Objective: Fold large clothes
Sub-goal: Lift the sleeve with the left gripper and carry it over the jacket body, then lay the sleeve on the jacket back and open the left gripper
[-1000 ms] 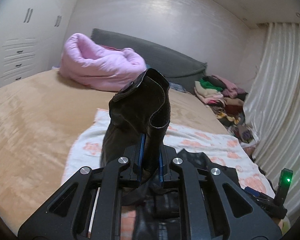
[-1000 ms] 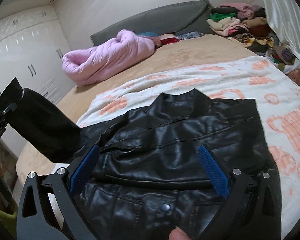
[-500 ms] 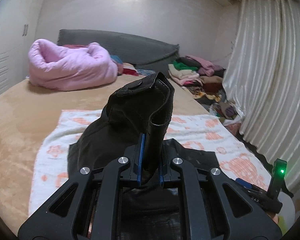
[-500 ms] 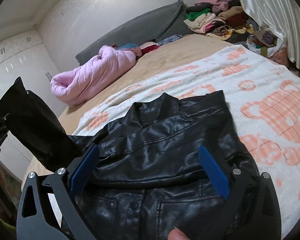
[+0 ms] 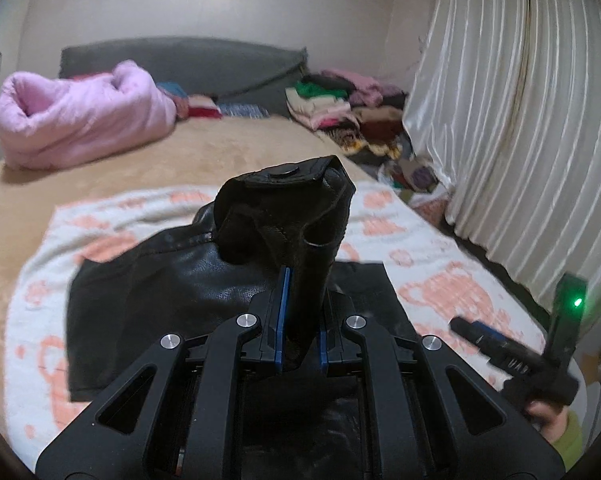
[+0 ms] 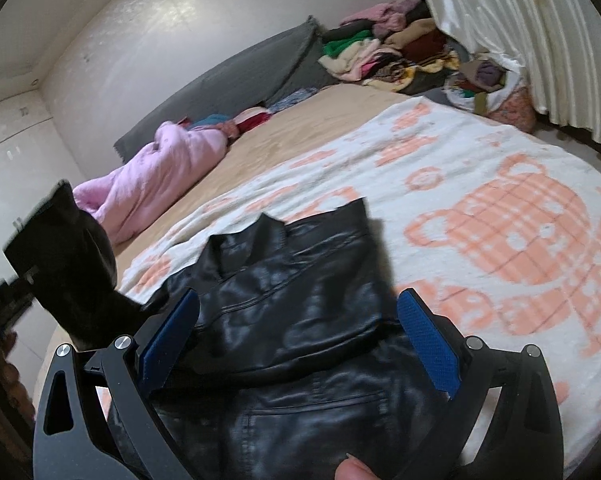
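Left wrist view: catalogue of what I carry and what lies beyond.
Left gripper (image 5: pixel 300 320): my blue pads are pinched on the cuff end of the sleeve (image 5: pixel 288 216), which stands up out of the jaws with a snap button on top.
Reason for hold: I judge the cuff gives me one firm point from which to swing the whole sleeve over the body of the jacket.
Black leather jacket (image 5: pixel 160 280): spread on the bear-print blanket (image 5: pixel 440 280), partly under my fingers.
Right gripper (image 5: pixel 496 348): seen at the lower right of this view, blurred, with a green light on its body; its jaws cannot be read from here.
Backdrop: pink quilt (image 5: pixel 72 120) rolled at the head of the bed (image 5: pixel 220 148), a pile of clothes (image 5: pixel 340 108) by the curtain (image 5: pixel 520 120).

Right wrist view: the same jacket from the other side.
Right gripper (image 6: pixel 298 342): blue pads spread wide, gripping nothing, poised over the chest of the jacket (image 6: pixel 300 340).
Reason for pose: I judge it is ready to pin or smooth the body while the sleeve comes across.
Sleeve (image 6: pixel 68 264): raised at the left edge, off the blanket (image 6: pixel 500 240), held by the left gripper (image 6: pixel 8 304).
Collar: pointing toward the headboard.
Fold status: sleeve not yet laid down.
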The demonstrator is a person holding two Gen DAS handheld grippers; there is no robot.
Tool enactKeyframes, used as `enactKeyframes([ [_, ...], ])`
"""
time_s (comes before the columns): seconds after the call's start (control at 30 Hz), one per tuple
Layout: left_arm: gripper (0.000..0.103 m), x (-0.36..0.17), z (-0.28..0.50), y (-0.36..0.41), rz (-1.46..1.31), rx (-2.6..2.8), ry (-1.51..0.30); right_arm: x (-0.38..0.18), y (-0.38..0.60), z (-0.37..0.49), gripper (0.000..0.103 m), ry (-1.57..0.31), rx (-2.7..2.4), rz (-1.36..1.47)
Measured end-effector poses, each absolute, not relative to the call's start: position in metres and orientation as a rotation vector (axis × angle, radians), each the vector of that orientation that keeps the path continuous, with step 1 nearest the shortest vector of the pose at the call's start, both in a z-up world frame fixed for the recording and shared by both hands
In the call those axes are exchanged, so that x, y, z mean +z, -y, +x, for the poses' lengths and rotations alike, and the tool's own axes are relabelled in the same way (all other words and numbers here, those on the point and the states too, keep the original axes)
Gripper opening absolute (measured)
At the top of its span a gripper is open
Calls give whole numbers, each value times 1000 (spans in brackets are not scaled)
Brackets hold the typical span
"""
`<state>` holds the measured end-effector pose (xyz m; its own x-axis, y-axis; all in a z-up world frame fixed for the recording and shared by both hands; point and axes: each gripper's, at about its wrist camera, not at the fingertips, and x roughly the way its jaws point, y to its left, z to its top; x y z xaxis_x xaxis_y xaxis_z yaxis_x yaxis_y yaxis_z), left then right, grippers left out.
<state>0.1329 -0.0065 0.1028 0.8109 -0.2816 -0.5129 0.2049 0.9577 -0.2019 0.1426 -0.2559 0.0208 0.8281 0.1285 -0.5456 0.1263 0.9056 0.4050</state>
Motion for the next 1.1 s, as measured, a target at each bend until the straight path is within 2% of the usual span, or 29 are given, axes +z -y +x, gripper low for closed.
enactKeyframes([
  [0.17, 8, 66, 151, 33, -110, -297, -652, 17, 279, 139, 99, -592, -46, 482],
  [0.4, 19, 17, 159, 67, -54, -349, -764, 7, 296, 140, 99, -604, -78, 509],
  [0.5, 29, 1, 157, 76, -41, -385, -803, 4, 297, 142, 99, -612, -76, 509],
  [0.57, 39, -4, 153, 82, -29, -401, -812, 3, 296, 143, 99, -618, -68, 502],
  [0.63, 68, -7, 149, 87, -25, -424, -816, 1, 294, 145, 99, -630, -54, 501],
  [0.67, 73, -6, 147, 87, -21, -425, -813, -1, 293, 146, 99, -634, -44, 501],
  [0.77, 80, -3, 143, 89, -13, -426, -834, -4, 288, 150, 99, -656, -24, 497],
  [0.83, 89, 1, 138, 84, -27, -436, -830, -7, 285, 153, 99, -674, 6, 509],
  [0.93, 94, 13, 127, 71, -39, -438, -806, -13, 273, 161, 99, -717, 46, 490],
  [1.1, 94, 24, 115, 22, -39, -326, -775, -30, 237, 181, 99, -819, 181, 509],
])
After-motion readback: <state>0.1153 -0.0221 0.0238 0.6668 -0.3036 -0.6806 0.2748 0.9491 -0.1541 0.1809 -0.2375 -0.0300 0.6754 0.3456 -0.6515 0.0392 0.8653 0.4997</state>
